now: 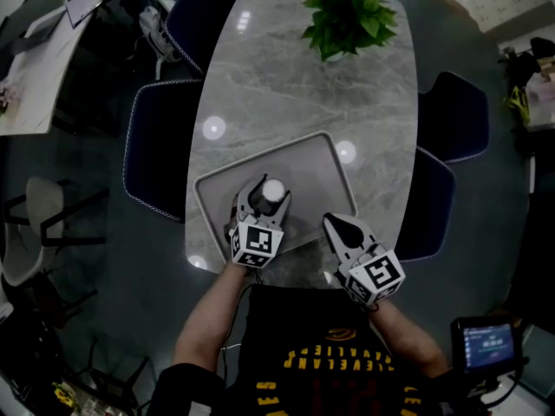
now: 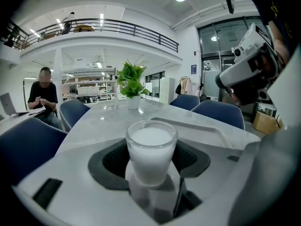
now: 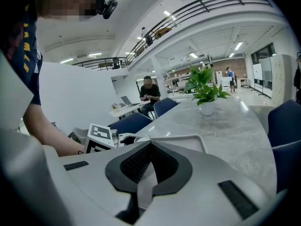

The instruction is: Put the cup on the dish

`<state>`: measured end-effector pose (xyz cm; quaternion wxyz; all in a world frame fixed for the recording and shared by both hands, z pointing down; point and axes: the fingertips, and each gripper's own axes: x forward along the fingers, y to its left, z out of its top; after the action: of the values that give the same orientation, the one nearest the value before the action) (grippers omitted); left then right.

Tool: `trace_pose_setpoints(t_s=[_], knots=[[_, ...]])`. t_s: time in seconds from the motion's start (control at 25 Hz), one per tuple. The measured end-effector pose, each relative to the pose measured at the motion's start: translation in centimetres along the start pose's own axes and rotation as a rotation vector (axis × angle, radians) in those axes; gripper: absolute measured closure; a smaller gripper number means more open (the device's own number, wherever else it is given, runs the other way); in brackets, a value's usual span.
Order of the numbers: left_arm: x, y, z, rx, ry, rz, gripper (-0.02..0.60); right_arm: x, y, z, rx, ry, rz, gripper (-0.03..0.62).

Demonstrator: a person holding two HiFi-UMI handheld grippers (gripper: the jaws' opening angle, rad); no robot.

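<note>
A clear cup (image 1: 273, 189) of white liquid sits between the jaws of my left gripper (image 1: 265, 194), which is shut on it over the near part of the grey tray-like dish (image 1: 334, 159). In the left gripper view the cup (image 2: 151, 149) stands upright between the dark pads (image 2: 112, 160), with the dish rim (image 2: 221, 131) beyond it. My right gripper (image 1: 336, 224) is shut and empty at the dish's near right edge. In the right gripper view its pads (image 3: 136, 164) meet, and the dish rim (image 3: 188, 138) lies ahead.
A potted green plant (image 1: 347, 16) stands at the far end of the oval marble table (image 1: 295, 94). Blue chairs (image 1: 160, 150) (image 1: 451, 115) flank the table. A person (image 2: 42, 95) sits at another table in the background.
</note>
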<state>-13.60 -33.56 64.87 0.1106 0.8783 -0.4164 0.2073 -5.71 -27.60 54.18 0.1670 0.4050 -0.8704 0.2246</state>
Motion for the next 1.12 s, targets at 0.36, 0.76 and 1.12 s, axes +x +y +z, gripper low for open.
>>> trace_pose_setpoints(t_s=[0.36,0.76,1.12], knots=[[-0.5,-0.1,-1.1,-0.012,0.014,0.0,0.318,0.5,0.6,-0.1,0.008,-0.004,0.015,0.589],[-0.2,0.0,-1.2,-0.022,0.013,0.002,0.31,0.8,0.7,-0.5,0.024,0.005,0.005,0.589],[-0.4,0.1,-1.6,-0.016,0.035,0.008,0.275,0.7,0.5,-0.6,0.042,0.0,0.001,0.589]])
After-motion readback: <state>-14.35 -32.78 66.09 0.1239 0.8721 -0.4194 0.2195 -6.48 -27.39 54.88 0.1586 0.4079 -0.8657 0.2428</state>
